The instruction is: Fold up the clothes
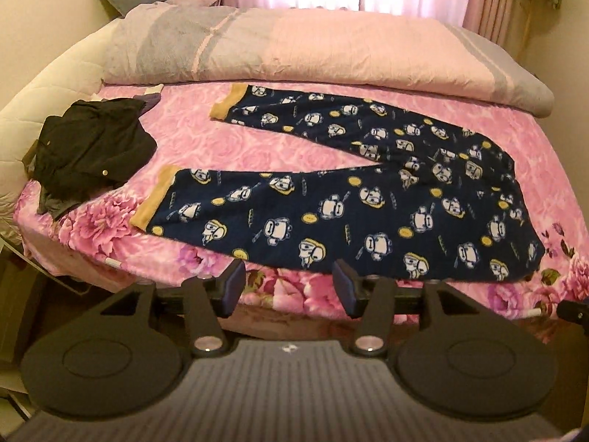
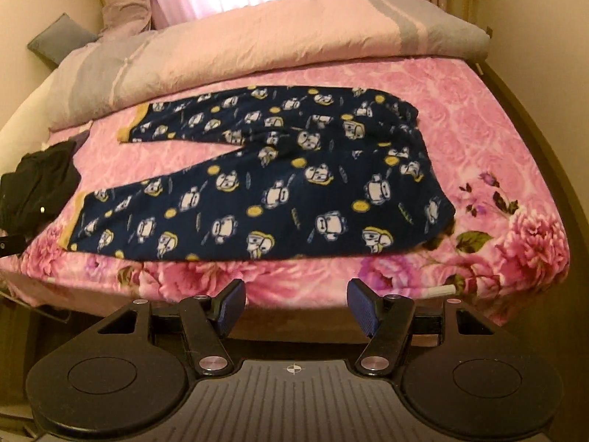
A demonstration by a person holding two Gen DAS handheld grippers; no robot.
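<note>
Navy pyjama trousers [image 1: 368, 199] with a cartoon print and mustard cuffs lie spread flat on the pink floral bed, legs pointing left and waistband to the right. The same trousers [image 2: 279, 184] fill the middle of the right wrist view. My left gripper [image 1: 289, 283] hangs open above the bed's near edge, just short of the trousers' near leg, with nothing between its blue pads. My right gripper [image 2: 296, 304] is also open and empty, above the near edge below the trousers' seat.
A crumpled black garment [image 1: 90, 151] lies at the bed's left end, also seen as the black garment [image 2: 36, 188]. A rolled pink and grey duvet [image 1: 294, 48] runs along the far side. Pillows sit at the far left; curtains hang behind.
</note>
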